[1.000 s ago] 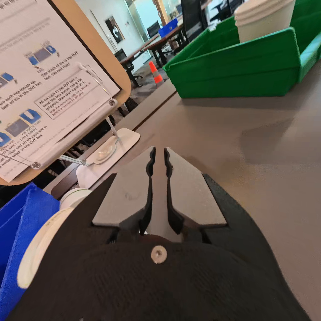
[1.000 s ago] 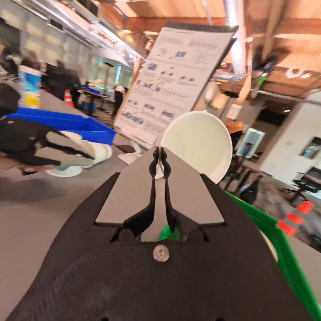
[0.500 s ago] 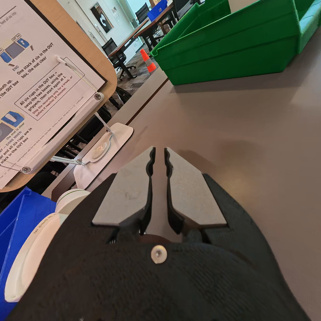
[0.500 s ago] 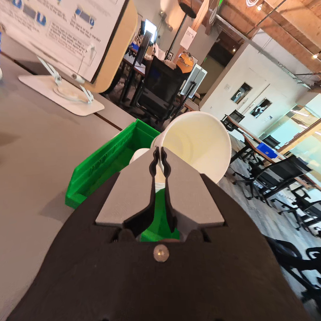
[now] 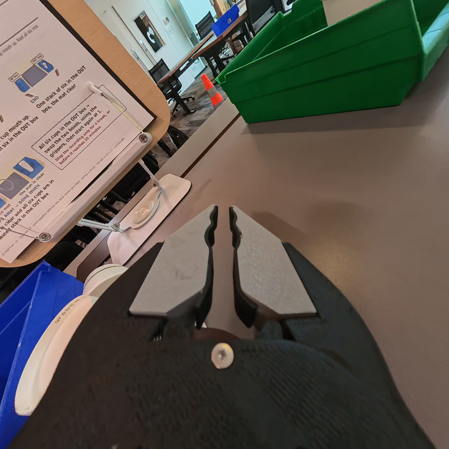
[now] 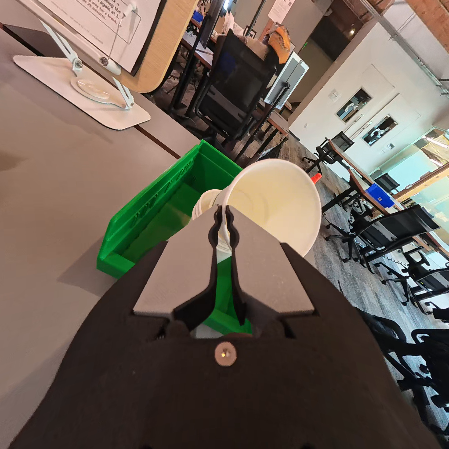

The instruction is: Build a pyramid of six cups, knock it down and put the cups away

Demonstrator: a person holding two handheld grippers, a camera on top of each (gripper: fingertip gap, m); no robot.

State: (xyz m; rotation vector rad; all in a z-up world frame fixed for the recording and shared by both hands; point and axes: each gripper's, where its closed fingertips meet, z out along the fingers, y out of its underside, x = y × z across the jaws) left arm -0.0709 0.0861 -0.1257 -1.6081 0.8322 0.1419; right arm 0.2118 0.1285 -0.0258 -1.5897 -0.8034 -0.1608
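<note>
Right tongs (image 6: 223, 212): pressed together on the rim of a white cup (image 6: 274, 206). The cup lies tilted, its mouth facing the camera, just ahead and right of the tips. It hangs over a green bin (image 6: 155, 213). More white cups (image 6: 204, 204), nested, show behind and left of the held cup, inside that bin; their count cannot be told.

Left tongs (image 5: 223, 211): slightly spread, a narrow gap between the tips, nothing between them. They point across a bare grey table (image 5: 340, 182).

Behind and left of the left tongs: a blue bin (image 5: 26, 315). Beside it, partly hidden by the tongs' black body, two more white cups (image 5: 48, 359) on their sides, bases toward the camera.

Far ahead and right of the left tongs: the green bin (image 5: 328, 73) at the table's far edge, well apart from the tips.

Ahead and left of both tongs: a printed sheet (image 5: 48, 97) on a wooden board (image 5: 145, 80), propped on a white stand (image 5: 155, 209).

Beyond the table: office chairs (image 6: 233, 80), desks and an orange cone (image 5: 211, 90) on the floor.
</note>
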